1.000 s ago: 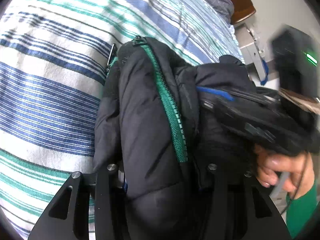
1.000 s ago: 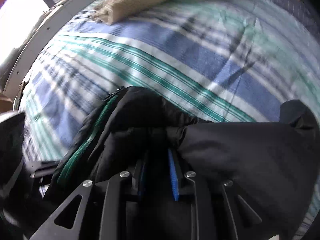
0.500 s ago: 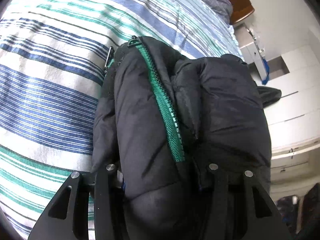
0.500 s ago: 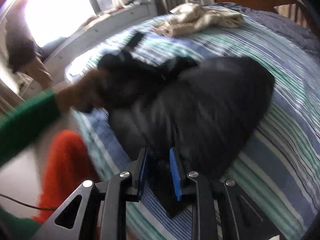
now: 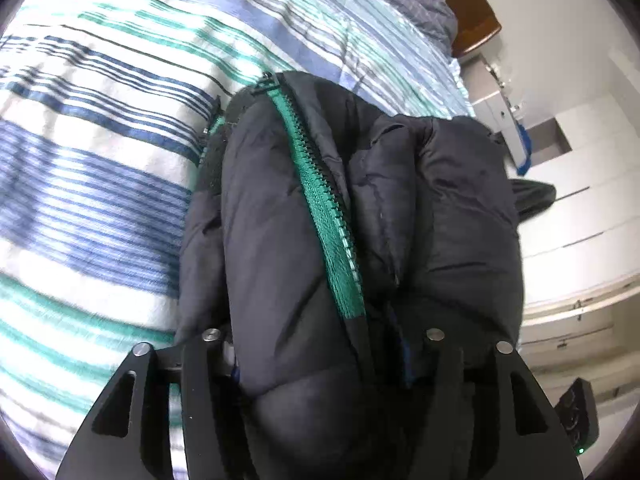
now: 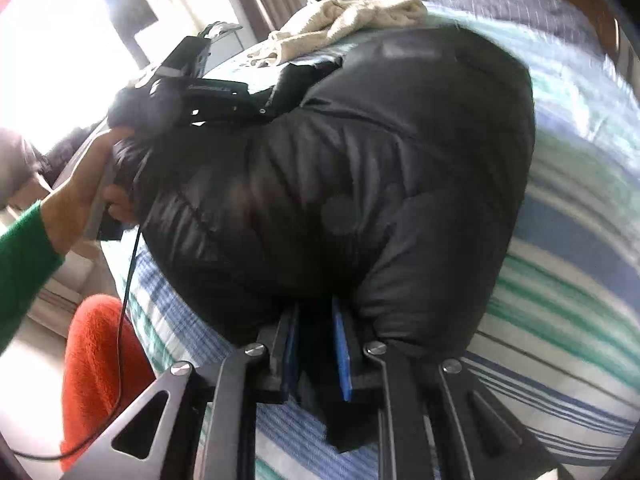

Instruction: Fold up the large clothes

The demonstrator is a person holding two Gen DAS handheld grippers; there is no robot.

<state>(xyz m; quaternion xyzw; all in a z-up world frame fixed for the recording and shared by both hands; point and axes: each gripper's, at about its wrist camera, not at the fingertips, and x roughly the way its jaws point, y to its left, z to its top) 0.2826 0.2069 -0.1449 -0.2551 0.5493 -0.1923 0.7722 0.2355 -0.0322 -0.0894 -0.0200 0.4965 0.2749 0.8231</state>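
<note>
Black quilted nylon is bulging across a striped bed [image 5: 120, 184] as a person is folding a padded jacket [image 5: 304, 248] with a hand-held claw in each hand. The jacket is lying bunched near the bed's near edge, its green zipper [image 5: 328, 220] running from near to far, straight away from the left claw [image 5: 320, 364]. That claw is straddling the near end of the bundle, its jaws spreading with thick fabric still between them; whether the pads are still pressing cannot be told. In the right wrist view, the right claw [image 6: 316, 356] is pinching a dark fold of the jacket [image 6: 360, 184] between its blue pads [image 6: 342, 356], the jaws nearly pressed together. The bulk is lying directly ahead of both claws, with the left hand [image 6: 86, 188] at the bundle's far-left end. A cream towel [image 6: 352, 20] is lying crumpled well beyond.
</note>
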